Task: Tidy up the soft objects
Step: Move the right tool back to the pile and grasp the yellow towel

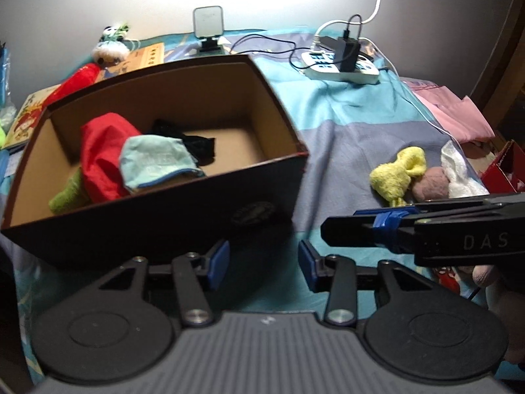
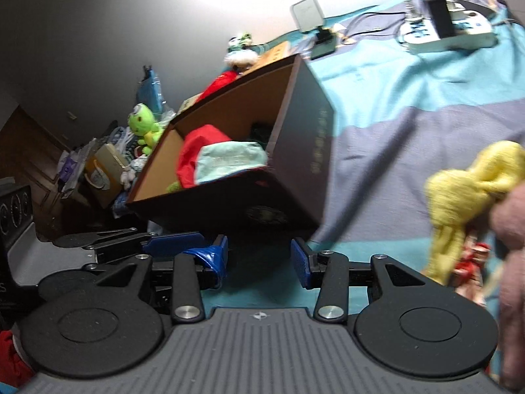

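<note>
A dark cardboard box [image 1: 272, 111] stands on the bed and holds a red cloth [image 1: 101, 154], a light blue cloth [image 1: 154, 161], a green cloth [image 1: 67, 195] and a black cloth [image 1: 193, 142]. To its right lie a yellow cloth [image 1: 398, 175], a brownish-pink soft lump [image 1: 431, 185] and a white cloth [image 1: 459, 174]. My left gripper [image 1: 264, 264] is open and empty in front of the box. My right gripper [image 2: 259, 259] is open and empty near the box's front corner [image 2: 285, 197]; it shows from the side in the left wrist view [image 1: 331, 226]. The yellow cloth [image 2: 466, 193] lies to its right.
A white power strip [image 1: 341, 65] with plugs and cables lies at the back of the striped blue bedsheet [image 1: 361, 124]. A small mirror stand [image 1: 208, 28], books and plush toys [image 1: 110, 47] sit behind the box. A pink cloth [image 1: 459, 115] and a red box [image 1: 505, 170] lie at right. A green plush [image 2: 144, 124] sits off the bed.
</note>
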`<state>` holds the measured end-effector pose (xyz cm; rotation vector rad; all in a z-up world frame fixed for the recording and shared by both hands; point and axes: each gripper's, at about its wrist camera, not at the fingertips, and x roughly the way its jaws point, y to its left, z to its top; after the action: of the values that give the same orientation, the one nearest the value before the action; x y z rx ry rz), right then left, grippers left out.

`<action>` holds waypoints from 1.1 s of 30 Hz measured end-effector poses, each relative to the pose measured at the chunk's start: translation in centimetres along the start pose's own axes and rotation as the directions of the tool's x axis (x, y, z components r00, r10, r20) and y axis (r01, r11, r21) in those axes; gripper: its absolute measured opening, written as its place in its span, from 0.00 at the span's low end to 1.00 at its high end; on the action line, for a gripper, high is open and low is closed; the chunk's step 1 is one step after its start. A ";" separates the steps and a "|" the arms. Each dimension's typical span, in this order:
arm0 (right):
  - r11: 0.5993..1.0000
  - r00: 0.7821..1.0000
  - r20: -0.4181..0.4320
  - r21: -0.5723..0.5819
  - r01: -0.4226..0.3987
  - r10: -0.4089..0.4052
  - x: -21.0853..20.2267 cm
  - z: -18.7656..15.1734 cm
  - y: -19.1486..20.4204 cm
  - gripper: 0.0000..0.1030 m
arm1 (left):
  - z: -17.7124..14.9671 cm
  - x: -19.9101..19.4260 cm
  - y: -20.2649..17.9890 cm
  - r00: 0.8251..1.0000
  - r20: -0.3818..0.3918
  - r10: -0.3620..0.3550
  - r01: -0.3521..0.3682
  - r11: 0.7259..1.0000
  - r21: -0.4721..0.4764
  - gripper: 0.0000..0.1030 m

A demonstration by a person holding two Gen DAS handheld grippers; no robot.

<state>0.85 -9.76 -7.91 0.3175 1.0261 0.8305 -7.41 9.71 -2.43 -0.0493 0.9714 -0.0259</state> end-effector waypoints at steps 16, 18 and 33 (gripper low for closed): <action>0.952 0.968 0.080 0.216 0.218 -0.240 -4.4 2.6 -8.4 0.26 | 3.3 8.5 -10.9 0.976 -0.014 -0.218 0.216 0.957 0.194 0.55; 0.942 0.964 0.062 0.237 0.238 -0.259 -3.9 3.3 -8.8 0.26 | 4.0 9.7 -11.1 0.974 -0.014 -0.226 0.224 0.954 0.199 0.56; 0.887 0.951 -0.074 0.345 0.307 -0.300 -0.5 6.0 -11.8 0.26 | 6.3 16.0 -11.2 0.946 -0.066 -0.318 0.323 0.942 0.095 0.48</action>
<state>11.29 -17.10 -11.57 0.4409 1.2072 0.3617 6.79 -1.96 -11.44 -0.1105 1.0020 -0.3803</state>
